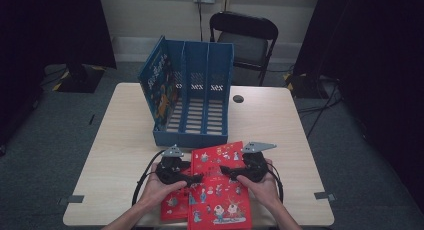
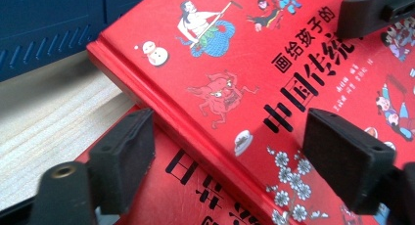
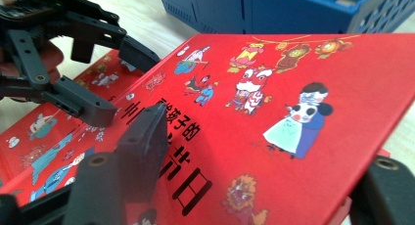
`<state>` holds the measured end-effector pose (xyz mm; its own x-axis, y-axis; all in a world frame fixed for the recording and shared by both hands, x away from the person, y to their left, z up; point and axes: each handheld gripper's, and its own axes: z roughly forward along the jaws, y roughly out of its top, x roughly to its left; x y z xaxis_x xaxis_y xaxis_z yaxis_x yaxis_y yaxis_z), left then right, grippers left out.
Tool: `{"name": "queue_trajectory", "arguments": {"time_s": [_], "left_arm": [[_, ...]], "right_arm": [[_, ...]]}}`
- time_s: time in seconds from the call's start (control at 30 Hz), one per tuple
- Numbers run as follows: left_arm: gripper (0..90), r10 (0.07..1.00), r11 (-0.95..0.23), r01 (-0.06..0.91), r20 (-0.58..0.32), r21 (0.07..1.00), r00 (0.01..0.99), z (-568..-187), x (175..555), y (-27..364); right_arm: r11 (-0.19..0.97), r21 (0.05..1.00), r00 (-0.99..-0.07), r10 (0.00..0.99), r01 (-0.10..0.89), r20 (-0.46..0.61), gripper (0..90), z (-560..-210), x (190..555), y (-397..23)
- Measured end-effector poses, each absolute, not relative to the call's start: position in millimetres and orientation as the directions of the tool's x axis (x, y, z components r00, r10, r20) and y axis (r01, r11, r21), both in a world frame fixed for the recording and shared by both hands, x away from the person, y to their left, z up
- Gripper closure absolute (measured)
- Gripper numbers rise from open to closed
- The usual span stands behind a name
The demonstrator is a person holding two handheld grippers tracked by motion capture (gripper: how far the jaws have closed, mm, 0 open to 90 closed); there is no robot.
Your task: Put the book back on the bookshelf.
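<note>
Two red picture books lie stacked near the table's front edge, the top red book (image 1: 220, 195) (image 2: 220, 68) (image 3: 303, 98) skewed over the lower red book (image 1: 174, 206) (image 2: 195, 195). My left gripper (image 1: 198, 179) (image 2: 235, 142) stands open across the top book's left spine edge, one pad over the lower book, the other over the cover. My right gripper (image 1: 225, 170) (image 3: 266, 151) comes in from the right, open, one pad above the cover and the other beside the book's right edge. In the right gripper view the left gripper (image 3: 120, 83) faces it across the book.
A blue file rack (image 1: 200, 135) with three slots stands in the middle of the table (image 1: 120, 135), a blue illustrated book (image 1: 159, 85) upright in its left slot. A black folding chair (image 1: 245, 40) stands beyond the far edge. A cable hole (image 1: 238, 98) lies right of the rack.
</note>
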<state>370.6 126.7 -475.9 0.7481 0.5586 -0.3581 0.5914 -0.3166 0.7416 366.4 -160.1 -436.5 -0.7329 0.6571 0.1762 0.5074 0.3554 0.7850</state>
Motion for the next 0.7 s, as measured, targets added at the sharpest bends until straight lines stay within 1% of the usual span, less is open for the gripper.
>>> {"name": "queue_trajectory", "arguments": {"time_s": [0.07, 0.23, 0.37, 0.5, 0.7], "left_arm": [[16.5, 0.551, -0.312, 0.595, -0.369, 0.74, 0.748, -475.8, 371.3, 127.7], [15.0, 0.551, -0.313, 0.588, -0.362, 0.746, 0.752, -475.0, 370.8, 127.6], [11.8, 0.546, -0.315, 0.586, -0.362, 0.746, 0.755, -474.6, 372.6, 127.6], [9.0, 0.527, -0.29, 0.606, -0.405, 0.741, 0.747, -475.6, 374.6, 126.7], [8.2, 0.519, -0.279, 0.609, -0.417, 0.743, 0.746, -473.8, 373.7, 126.3]], "right_arm": [[0.355, 0.794, -0.739, 0.652, 0.494, 0.169, 36.4, -433.8, 364.9, -160.0], [0.345, 0.805, -0.744, 0.646, 0.482, 0.169, 40.3, -430.9, 363.6, -160.9], [0.341, 0.815, -0.748, 0.644, 0.468, 0.161, 41.6, -429.4, 362.3, -160.7], [0.338, 0.825, -0.758, 0.633, 0.454, 0.158, 42.6, -427.5, 361.1, -159.7], [0.335, 0.831, -0.765, 0.625, 0.445, 0.157, 43.3, -425.6, 360.8, -158.9]]}}
